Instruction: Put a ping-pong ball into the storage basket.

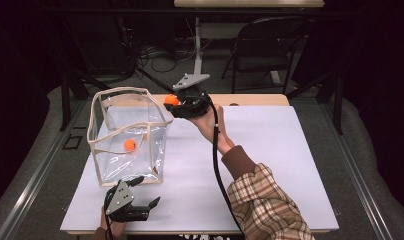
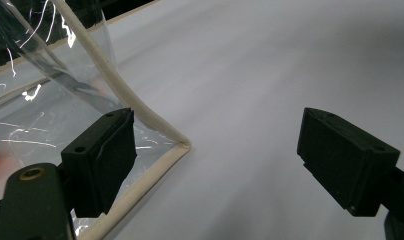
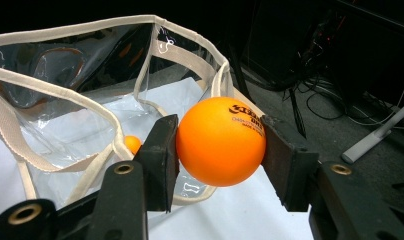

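At the far edge of the tabletop (image 1: 270, 150), we see the right tool (image 1: 176, 104) pinching an orange ball (image 3: 221, 141) just beside the far right corner of the clear bag's (image 1: 132, 135) open rim; the mouth lies to the tool's left and below. A second ball (image 1: 130, 145) rests inside. The left tool (image 1: 140, 192), spread and empty, stands at the bag's near corner.

A: Right tool (image 1: 176, 102)?
B: Arm stretched out toward 11 o'clock, plaid sleeve (image 1: 265, 205) low at 5, wrist raised. Jaws clamped tight, load between the pads.
A: Left tool (image 1: 142, 192)?
B: Low at 7 o'clock, jaws spread wide, nothing gripped.
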